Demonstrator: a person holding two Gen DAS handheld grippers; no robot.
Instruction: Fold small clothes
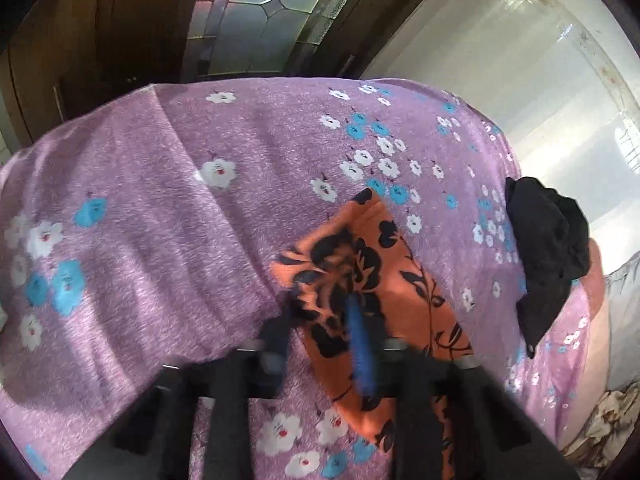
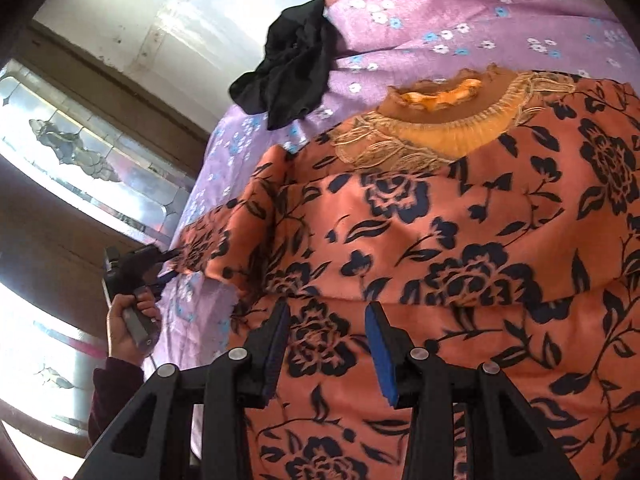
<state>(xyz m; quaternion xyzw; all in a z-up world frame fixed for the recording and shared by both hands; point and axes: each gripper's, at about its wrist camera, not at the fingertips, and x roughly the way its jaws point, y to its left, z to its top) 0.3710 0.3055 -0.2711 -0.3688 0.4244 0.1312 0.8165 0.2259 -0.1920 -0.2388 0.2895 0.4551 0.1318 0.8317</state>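
Where the orange floral garment (image 2: 460,240) lies spread over the purple flowered bedsheet (image 2: 460,12), everything else is placed by it. Its embroidered neckline (image 2: 444,128) is at the garment's far edge in the right wrist view, and its sleeve (image 1: 372,264) reaches out to one side across the sheet. The left gripper (image 2: 170,266), held in the person's hand (image 2: 128,328), is at the tip of that sleeve with its jaws closed together on the sleeve's edge; in the left wrist view the sleeve cloth runs up between the blurred fingers. The right gripper (image 2: 328,344) hangs over the garment's body, near its lower part, with its blue-padded fingers (image 2: 382,356) standing apart; whether the pads touch the cloth I cannot tell. A crumpled black garment (image 2: 292,68) rests on the sheet beyond the orange garment's sleeve side, well apart from it, close to the sheet's edge
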